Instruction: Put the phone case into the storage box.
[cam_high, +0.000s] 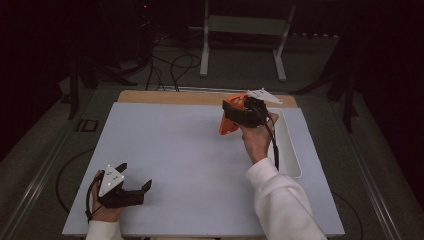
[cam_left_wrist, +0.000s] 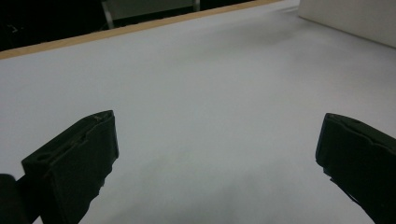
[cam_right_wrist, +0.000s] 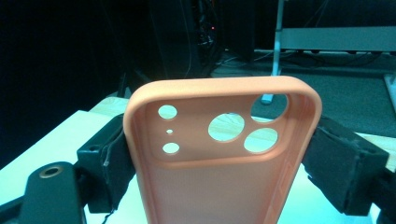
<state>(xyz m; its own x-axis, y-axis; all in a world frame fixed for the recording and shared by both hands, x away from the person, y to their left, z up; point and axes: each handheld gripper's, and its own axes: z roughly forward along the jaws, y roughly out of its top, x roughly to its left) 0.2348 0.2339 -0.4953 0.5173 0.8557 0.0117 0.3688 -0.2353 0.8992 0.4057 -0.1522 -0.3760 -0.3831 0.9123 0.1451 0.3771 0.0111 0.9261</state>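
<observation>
An orange phone case (cam_high: 231, 114) with several round camera holes is held above the far right part of the table, with my right gripper (cam_high: 235, 116) shut on its two long sides. In the right gripper view the orange phone case (cam_right_wrist: 219, 154) stands upright between the black jaws, open side toward the camera. My left gripper (cam_high: 134, 177) rests near the table's front left corner, open. In the left gripper view my left gripper (cam_left_wrist: 217, 158) has its jaws wide apart with bare white surface between them.
A white mat (cam_high: 175, 160) covers the table, with a wooden strip (cam_high: 165, 97) showing along its far edge. A white oblong tray (cam_high: 292, 150) lies at the right side of the mat. A white frame stand (cam_high: 242, 30) and cables sit on the floor beyond.
</observation>
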